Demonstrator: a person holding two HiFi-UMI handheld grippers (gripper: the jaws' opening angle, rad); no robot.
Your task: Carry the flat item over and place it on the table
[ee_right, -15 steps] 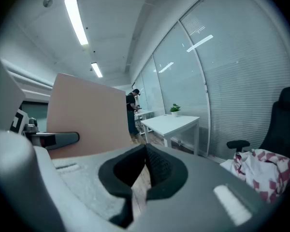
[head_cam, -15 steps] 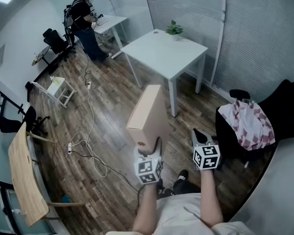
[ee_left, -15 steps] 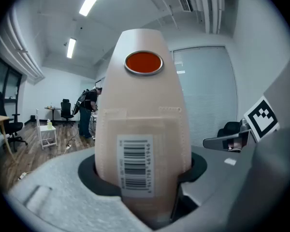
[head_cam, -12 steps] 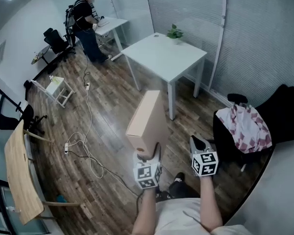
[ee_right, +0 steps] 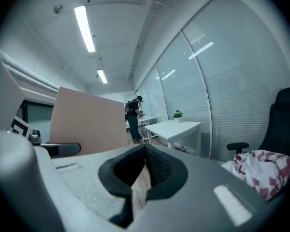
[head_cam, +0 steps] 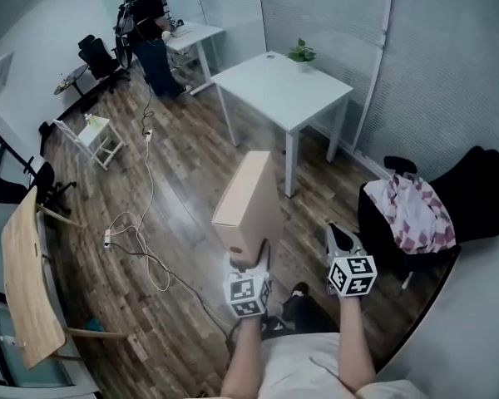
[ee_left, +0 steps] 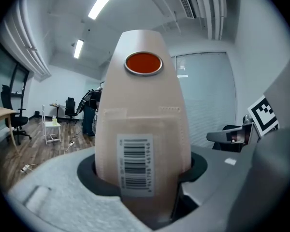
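Note:
A flat tan cardboard box (head_cam: 249, 199) stands on edge with its lower end between the jaws of my left gripper (head_cam: 251, 260), which is shut on it. In the left gripper view the box (ee_left: 142, 110) fills the middle, with a barcode label and a red round sticker (ee_left: 143, 63). My right gripper (head_cam: 341, 238) hovers beside it to the right, apart from the box, its pads (ee_right: 157, 166) together and empty. The white table (head_cam: 283, 90) stands ahead by the blinds, with a small potted plant (head_cam: 300, 52) on its far corner; the table (ee_right: 176, 127) also shows in the right gripper view.
A black chair (head_cam: 474, 198) draped with a pink checked cloth (head_cam: 416, 210) is at the right. Cables (head_cam: 141, 239) trail over the wooden floor. A wooden tabletop (head_cam: 25, 289) is at the left, a small white rack (head_cam: 96, 135) beyond it. A person (head_cam: 154, 23) stands at a far desk.
The view has swung slightly, so the room has drifted in the picture. The box stays in the left gripper and both grippers keep their pose.

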